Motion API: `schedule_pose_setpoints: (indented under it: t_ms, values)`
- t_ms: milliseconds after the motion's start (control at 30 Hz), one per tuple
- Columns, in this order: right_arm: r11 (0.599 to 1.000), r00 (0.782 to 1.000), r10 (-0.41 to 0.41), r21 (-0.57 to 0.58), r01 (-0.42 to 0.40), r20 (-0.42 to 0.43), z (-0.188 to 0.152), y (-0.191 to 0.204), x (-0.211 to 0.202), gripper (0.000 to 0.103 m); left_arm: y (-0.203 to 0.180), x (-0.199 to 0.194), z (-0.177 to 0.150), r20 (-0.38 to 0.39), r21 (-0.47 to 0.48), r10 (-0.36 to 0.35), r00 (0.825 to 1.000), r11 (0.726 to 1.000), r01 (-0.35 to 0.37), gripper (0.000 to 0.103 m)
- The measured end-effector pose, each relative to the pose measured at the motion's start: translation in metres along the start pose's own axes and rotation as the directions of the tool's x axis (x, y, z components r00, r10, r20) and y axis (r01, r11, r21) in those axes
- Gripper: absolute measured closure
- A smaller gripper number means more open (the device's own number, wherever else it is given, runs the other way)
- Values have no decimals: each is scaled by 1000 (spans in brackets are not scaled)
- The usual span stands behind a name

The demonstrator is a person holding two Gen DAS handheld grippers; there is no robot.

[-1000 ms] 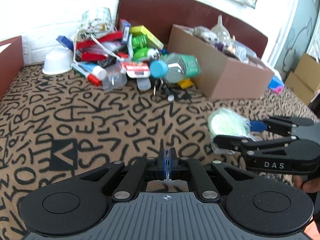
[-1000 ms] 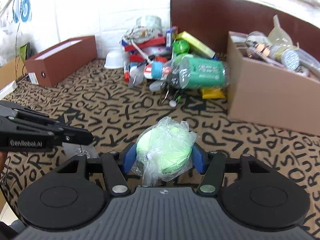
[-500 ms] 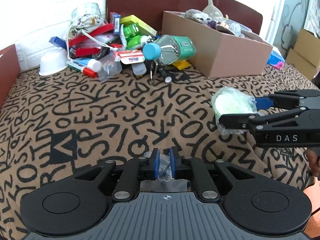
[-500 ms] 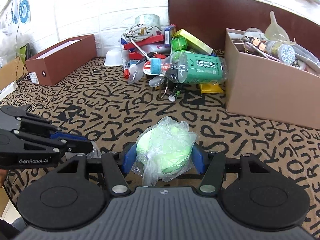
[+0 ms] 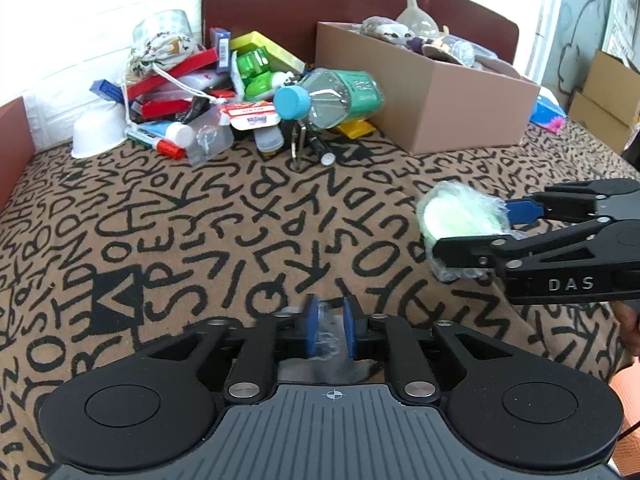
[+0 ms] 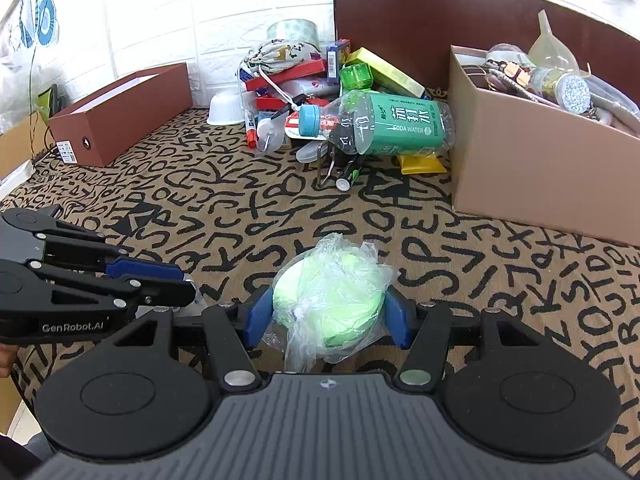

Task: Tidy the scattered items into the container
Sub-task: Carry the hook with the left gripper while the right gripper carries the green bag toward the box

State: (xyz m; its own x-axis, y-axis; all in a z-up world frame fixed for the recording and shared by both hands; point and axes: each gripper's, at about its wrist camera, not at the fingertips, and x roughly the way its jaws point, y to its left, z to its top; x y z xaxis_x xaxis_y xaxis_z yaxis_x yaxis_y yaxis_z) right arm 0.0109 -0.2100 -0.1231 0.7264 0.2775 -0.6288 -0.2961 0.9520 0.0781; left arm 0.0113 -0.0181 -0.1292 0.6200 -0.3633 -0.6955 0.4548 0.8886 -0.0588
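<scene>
My right gripper [image 6: 326, 314] is shut on a light green round item wrapped in clear plastic [image 6: 330, 300], held above the patterned cloth; it also shows in the left wrist view [image 5: 460, 216]. My left gripper [image 5: 329, 330] is slightly open, with a small clear plastic piece [image 5: 326, 336] loose between its blue pads, low at the front. The cardboard box [image 6: 532, 160] stands at the far right, filled with items. A pile of scattered items [image 5: 224, 96], with a green soda water bottle [image 6: 384, 124] lying on its side, sits at the back.
A white bowl [image 5: 98, 134] sits left of the pile. A battery [image 6: 348, 176] and metal clip lie in front of the bottle. A brown box [image 6: 120, 116] stands at the left. A dark headboard [image 5: 360, 4] is behind the pile.
My left gripper has opened slightly and pulled back, and a clear plastic piece now shows between its pads. My right gripper still holds the green wrapped item and has lifted a little.
</scene>
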Motion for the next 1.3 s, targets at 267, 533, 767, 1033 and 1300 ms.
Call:
schedule_pose_setpoints:
  t_ms: [267,533,767,1033,1300]
  values:
    - [1000,1000,2,-2,-2,7,0,1,-3,40,5,-5,1,8,-26,2,1000,1000,-2,103]
    - [1000,1000,-1,6,1,4,0,1,-3,40,-1,-15,6,42,1,8,999,1000,-9,103]
    - [1000,1000,7,13,-7,-2,-2,-1,-1,40,-4,-5,2,24,46,22,999,999,-23,72]
    - [1000,1000,1,18,-1,-4,-4,-2,-1,40,0,3,0,-6,14,-2,1000,1000,2,103]
    - [1000,1000,-2,11,2,18,0,-2,-7,40,19,-22,21,81,-79,-37,996,996,43,103]
